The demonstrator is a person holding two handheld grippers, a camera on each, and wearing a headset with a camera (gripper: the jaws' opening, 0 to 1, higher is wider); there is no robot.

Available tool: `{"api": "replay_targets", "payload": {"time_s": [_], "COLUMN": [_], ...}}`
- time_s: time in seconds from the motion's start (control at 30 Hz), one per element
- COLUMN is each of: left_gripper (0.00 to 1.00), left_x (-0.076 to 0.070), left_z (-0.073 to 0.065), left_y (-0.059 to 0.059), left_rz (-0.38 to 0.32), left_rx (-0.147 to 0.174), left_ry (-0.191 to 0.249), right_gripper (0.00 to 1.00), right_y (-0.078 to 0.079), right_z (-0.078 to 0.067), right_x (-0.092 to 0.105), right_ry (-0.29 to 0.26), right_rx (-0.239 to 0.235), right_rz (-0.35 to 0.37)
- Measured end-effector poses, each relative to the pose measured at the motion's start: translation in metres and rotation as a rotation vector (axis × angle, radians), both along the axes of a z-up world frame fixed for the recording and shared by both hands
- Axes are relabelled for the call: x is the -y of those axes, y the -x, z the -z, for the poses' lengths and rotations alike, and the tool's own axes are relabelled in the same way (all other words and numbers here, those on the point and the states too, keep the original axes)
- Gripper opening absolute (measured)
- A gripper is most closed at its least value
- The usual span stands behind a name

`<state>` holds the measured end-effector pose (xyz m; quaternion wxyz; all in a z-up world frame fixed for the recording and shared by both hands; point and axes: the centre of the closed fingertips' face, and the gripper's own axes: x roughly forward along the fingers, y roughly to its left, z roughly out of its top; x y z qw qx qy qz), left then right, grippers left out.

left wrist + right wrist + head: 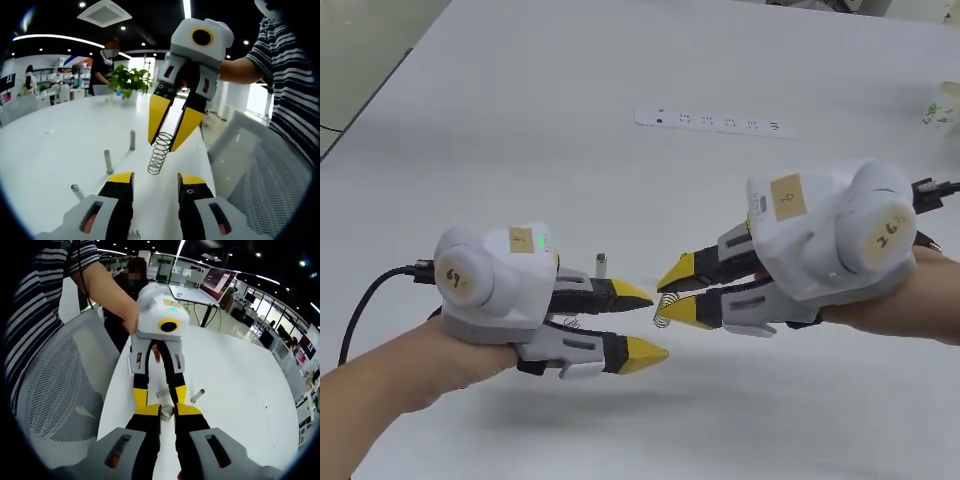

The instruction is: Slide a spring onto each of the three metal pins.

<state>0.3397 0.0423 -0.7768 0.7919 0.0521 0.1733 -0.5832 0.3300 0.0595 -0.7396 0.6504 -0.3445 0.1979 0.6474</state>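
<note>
The spring is a thin, open wire coil, so it is probably very light and soft sideways. It will likely bend or wobble if its free end catches a pin top, and a hard squeeze could crush it or make it pop out. The best hold is probably across a few coils at one end, leaving the bore and the other end clear. That is how the right gripper has it: its yellow tips are closed down on the end coils, and most of the coil sticks out free beyond them. The spring is in the air above the white table, touching nothing else.

The left gripper faces it tip to tip, jaws well apart and holding nothing. The spring's free end hangs just beyond its tips, near them but apart.

In the left gripper view the pins sit on the table to the left of the spring, all bare. The far pin is nearest it, then the middle pin, then the near pin. Whether the near pin stands upright is hard to tell. The spring is beside the row, not over any pin, so lining its bore up with a pin top looks like the next need.
</note>
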Motion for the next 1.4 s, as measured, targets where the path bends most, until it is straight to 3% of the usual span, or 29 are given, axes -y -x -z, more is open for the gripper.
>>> {"api": "replay_targets", "payload": {"time_s": [0.6, 1.03, 1.4], "left_gripper": [0.48, 0.62, 0.71], "left_x": [-0.017, -0.031, -0.041], "left_z": [0.001, 0.005, 0.008], "left_y": [-0.006, -0.003, -0.003], "left_rz": [-0.083, -0.125, -0.156], "left_rx": [0.035, 0.043, 0.035], "left_ry": [-0.017, -0.039, -0.03], "right_gripper": [0.07, 0.07, 0.07], "right_y": [-0.006, -0.01, -0.015], "right_z": [0.002, 0.006, 0.007], "right_x": [0.004, 0.008, 0.011], "right_ry": [-0.001, 0.009, 0.015], "right_rx": [0.011, 0.019, 0.03], "right_rz": [0.019, 0.032, 0.043]}}
